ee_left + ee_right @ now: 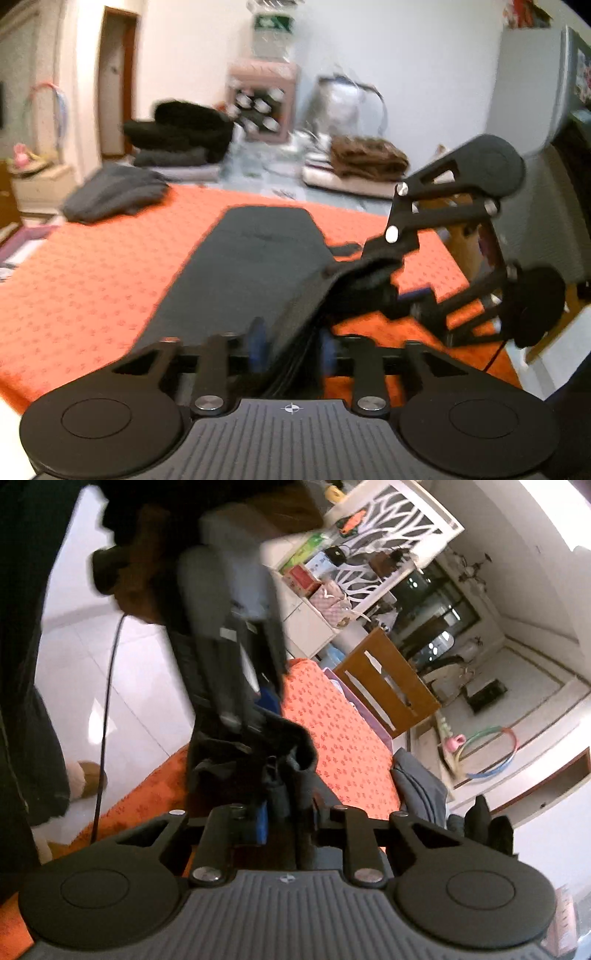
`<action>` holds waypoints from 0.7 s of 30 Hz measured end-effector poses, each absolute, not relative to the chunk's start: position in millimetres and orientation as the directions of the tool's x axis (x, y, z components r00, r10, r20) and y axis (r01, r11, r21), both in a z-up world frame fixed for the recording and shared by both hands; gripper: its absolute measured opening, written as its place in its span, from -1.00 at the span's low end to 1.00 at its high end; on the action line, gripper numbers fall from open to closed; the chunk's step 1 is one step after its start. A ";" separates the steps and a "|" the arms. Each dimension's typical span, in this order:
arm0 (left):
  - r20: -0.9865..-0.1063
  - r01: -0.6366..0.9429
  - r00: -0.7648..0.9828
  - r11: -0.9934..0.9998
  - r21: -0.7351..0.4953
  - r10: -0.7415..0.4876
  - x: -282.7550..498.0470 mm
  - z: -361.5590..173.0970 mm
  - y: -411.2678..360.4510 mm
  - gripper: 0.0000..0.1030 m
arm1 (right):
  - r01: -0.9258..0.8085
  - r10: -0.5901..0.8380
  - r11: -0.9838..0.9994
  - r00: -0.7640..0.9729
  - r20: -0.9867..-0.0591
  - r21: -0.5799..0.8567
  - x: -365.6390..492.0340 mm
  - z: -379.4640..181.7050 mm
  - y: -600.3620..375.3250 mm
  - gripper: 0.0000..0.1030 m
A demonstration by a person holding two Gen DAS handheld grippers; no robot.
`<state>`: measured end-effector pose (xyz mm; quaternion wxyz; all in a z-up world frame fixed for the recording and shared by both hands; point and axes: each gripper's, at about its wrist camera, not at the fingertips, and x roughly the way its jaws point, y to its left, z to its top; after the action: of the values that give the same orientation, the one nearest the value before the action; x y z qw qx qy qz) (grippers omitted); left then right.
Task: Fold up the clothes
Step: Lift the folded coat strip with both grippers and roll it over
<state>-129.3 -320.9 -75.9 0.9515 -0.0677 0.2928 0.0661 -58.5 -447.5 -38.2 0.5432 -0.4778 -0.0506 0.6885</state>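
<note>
Dark garment — between both grippers' pads

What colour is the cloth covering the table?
Orange with a small repeated red motif; the tablecloth shows best in the left wrist view.

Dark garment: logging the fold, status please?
Left tool shut on dark garment. Right tool shut on same garment, near edge. Rest lies flat on orange cloth. Nothing in the way.

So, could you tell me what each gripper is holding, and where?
Both the left gripper and right gripper pinch the dark garment at its bunched near edge.
</note>
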 end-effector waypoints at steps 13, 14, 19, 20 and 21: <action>-0.456 -0.478 0.749 0.869 0.130 0.481 -140.4 -106.0 -356.6 0.98 | -0.825 0.768 -0.329 0.049 -0.639 -0.459 -20.4 5.6 -410.4 -0.56; -0.452 -0.490 0.738 0.858 0.152 0.502 -138.0 -109.2 -357.1 0.99 | -0.828 0.767 -0.326 0.051 -0.639 -0.457 -20.3 7.1 -408.8 -0.56; -0.424 -0.544 0.677 0.797 0.263 0.602 -126.2 -124.8 -359.4 0.99 | -0.847 0.766 -0.298 0.062 -0.640 -0.440 -28.3 7.2 -411.2 -0.56; -0.417 -0.553 0.664 0.783 0.285 0.621 -123.9 -127.9 -359.8 0.99 | -0.851 0.766 -0.291 0.065 -0.639 -0.437 -30.4 6.9 -413.3 -0.56; -0.409 -0.562 0.651 0.768 0.306 0.639 -121.5 -131.1 -360.3 0.99 | -0.856 0.769 -0.281 0.069 -0.636 -0.433 -31.5 7.4 -414.1 -0.56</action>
<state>-121.5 -360.3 -131.1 0.9054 0.0759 0.2537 0.3318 -31.5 -414.1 7.4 0.5973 -0.4219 0.0521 0.6801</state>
